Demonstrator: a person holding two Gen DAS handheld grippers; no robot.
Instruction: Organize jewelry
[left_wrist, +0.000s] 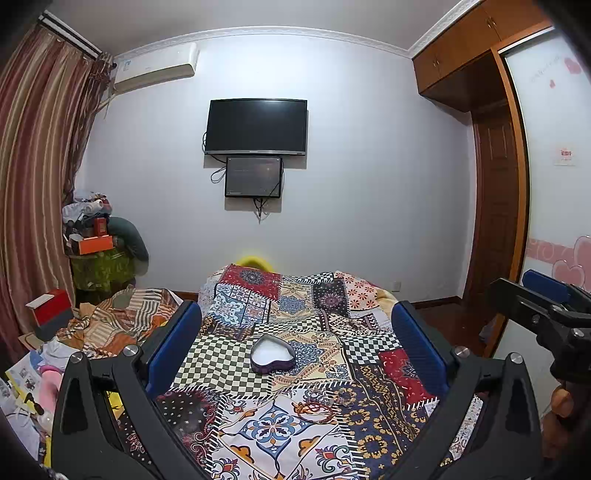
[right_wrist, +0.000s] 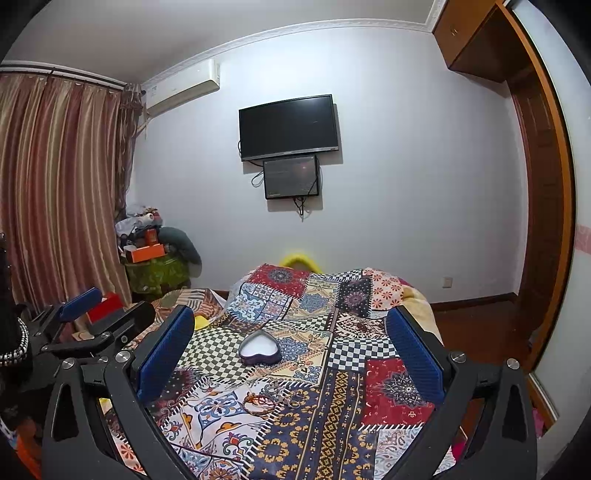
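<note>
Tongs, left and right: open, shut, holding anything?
Left tongs: open, holding nothing.
Right tongs: open, holding nothing.

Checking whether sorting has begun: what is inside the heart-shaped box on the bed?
The heart-shaped box shows only a white lining; no jewelry visible inside. Its near wall hides part of the floor. Bracelets lie on the quilt.

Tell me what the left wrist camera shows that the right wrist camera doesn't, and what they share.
Only the left wrist view shows the heart-decorated wardrobe panel and the right gripper at its right edge. Only the right wrist view shows the left gripper at its left edge. Both show the open heart-shaped box on the patchwork bedspread, the red bracelet nearer the cameras, and the television.
</note>
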